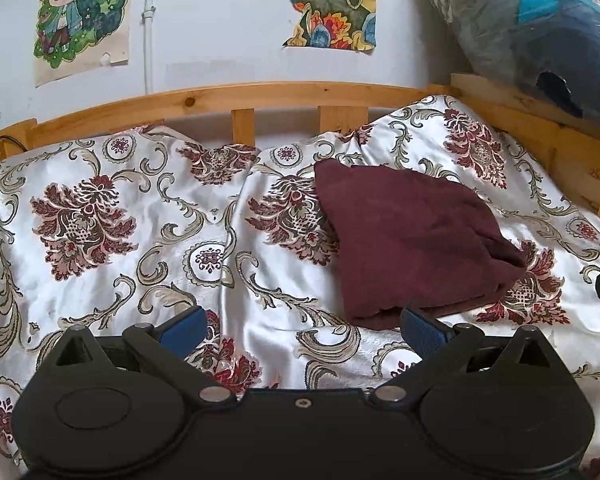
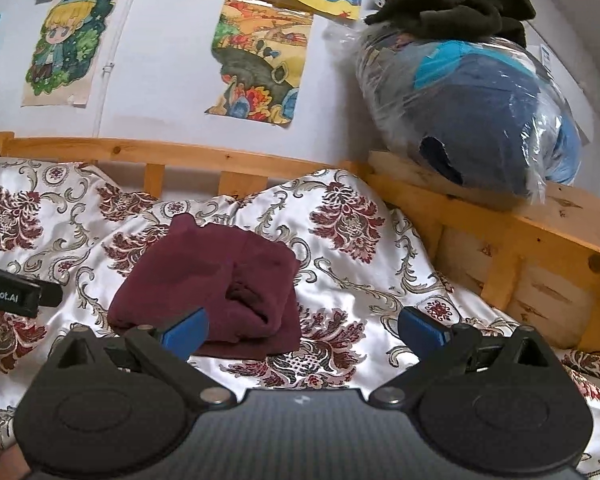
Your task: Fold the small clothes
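Note:
A dark maroon garment (image 1: 412,240) lies folded into a thick bundle on the floral bedspread (image 1: 140,208). My left gripper (image 1: 302,326) is open and empty, just short of the bundle's near edge, with its right blue fingertip (image 1: 420,328) at the bundle's near corner. In the right wrist view the same garment (image 2: 212,280) lies ahead and to the left. My right gripper (image 2: 302,328) is open and empty, with its left blue fingertip (image 2: 186,332) over the bundle's near edge. The left gripper's body (image 2: 12,294) shows at that view's left edge.
A wooden bed rail (image 1: 236,98) runs along the far side and a wooden side rail (image 2: 500,220) along the right. A clear plastic bag of blue bedding (image 2: 480,116) sits on the side rail with dark clothes (image 2: 452,2) on top. Posters hang on the wall (image 1: 220,32).

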Demonstrator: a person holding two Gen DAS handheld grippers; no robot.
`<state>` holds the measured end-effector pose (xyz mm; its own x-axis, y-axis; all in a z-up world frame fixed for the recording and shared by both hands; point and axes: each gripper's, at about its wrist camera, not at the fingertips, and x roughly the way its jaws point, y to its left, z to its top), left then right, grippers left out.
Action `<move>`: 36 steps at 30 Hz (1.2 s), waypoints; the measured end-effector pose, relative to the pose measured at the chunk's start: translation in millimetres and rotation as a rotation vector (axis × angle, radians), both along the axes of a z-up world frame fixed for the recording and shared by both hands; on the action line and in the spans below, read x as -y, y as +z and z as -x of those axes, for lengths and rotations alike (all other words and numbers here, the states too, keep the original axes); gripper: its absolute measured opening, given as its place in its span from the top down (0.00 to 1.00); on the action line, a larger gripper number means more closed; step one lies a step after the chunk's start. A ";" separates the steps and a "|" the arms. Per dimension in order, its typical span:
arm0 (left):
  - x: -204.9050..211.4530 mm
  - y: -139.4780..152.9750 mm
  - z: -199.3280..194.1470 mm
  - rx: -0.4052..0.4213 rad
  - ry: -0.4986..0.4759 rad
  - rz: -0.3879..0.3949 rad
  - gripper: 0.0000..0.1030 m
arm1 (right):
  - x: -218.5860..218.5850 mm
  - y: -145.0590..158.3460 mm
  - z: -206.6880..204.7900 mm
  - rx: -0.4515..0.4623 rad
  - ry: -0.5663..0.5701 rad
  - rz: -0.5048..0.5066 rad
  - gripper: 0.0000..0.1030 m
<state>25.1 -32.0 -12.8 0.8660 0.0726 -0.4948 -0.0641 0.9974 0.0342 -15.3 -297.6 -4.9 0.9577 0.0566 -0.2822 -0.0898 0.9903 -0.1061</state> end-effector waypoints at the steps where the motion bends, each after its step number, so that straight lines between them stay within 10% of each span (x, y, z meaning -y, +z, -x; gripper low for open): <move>1: -0.4 0.3 -0.2 -0.002 0.003 0.001 0.01 | 0.1 -0.1 -0.1 0.000 -0.004 0.000 0.00; 36: -0.1 3.5 1.0 -0.004 0.012 0.010 0.01 | 5.3 -0.5 -1.7 0.003 -0.035 -0.001 0.00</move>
<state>24.1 -31.9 -9.3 0.8629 0.0779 -0.4993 -0.0759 0.9968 0.0243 -13.6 -302.8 -5.3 0.9600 0.0229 -0.2790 -0.0542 0.9930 -0.1052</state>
